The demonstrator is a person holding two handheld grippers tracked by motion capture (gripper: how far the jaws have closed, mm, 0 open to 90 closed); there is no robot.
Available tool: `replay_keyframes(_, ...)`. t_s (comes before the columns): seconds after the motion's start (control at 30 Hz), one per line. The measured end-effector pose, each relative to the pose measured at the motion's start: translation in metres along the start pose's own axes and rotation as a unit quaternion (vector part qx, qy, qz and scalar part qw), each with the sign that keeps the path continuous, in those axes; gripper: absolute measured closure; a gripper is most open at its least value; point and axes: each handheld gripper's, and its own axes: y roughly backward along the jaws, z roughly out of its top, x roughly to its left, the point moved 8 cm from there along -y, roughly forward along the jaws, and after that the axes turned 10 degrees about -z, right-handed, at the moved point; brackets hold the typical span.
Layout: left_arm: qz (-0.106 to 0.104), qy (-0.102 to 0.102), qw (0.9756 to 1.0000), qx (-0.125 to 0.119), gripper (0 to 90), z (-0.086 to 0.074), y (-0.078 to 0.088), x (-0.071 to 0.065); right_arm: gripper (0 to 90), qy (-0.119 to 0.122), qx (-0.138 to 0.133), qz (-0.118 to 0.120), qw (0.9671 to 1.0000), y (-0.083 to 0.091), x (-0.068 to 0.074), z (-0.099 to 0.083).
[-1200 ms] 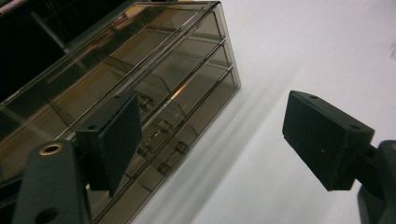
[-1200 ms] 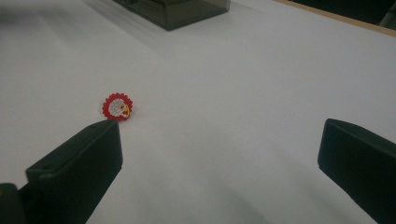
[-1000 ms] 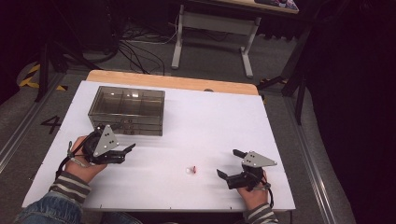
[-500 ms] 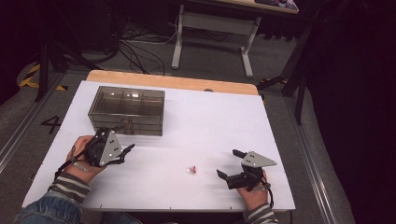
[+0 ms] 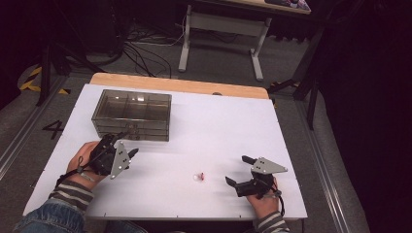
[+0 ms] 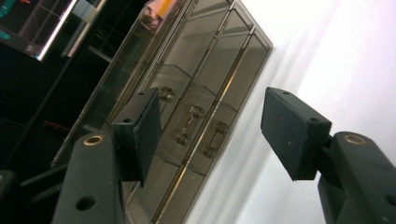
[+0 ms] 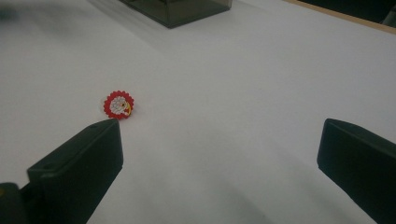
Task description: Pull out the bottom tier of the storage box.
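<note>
Left tool (image 5: 127, 145): rolled on its side since earlier, jaws just closing to half-width, nothing between, facing the box's (image 5: 132, 114) drawer handles (image 6: 189, 125). Right tool (image 5: 239, 171): unmoved, wide, empty. Red charm (image 5: 198, 176) on the counter (image 5: 218, 121), left of it; its beaded face (image 7: 118, 105) shows in the right gripper view.

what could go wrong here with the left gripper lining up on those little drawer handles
The left gripper faces the smoky drawer box tilted, with several small handles close together between its open jaws, which have just been closing with nothing gripped. It could pinch the wrong handle or slip off.

The box looks light, so a pull might drag the whole box instead of a drawer.

The small red charm lies loose near the right gripper and could get knocked.
</note>
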Motion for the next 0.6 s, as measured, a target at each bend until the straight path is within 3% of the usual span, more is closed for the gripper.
replay_keyframes(0.1,0.007,-0.015,0.9998,0.005,40.1,-0.001,0.0001,0.0002,1.0,0.0,0.0,0.0,1.0,0.0,-0.0001,0.0)
replay_keyframes(0.47,0.025,-0.033,0.9991,0.003,41.0,-0.0015,0.0004,0.0001,1.0,-0.001,0.0,0.0,1.0,-0.0001,-0.0003,-0.0001)
replay_keyframes(0.6,0.037,-0.047,0.9981,0.014,40.8,-0.0048,-0.0002,-0.0002,1.0,-0.001,0.0,0.0,1.0,-0.0001,-0.0006,-0.0001)
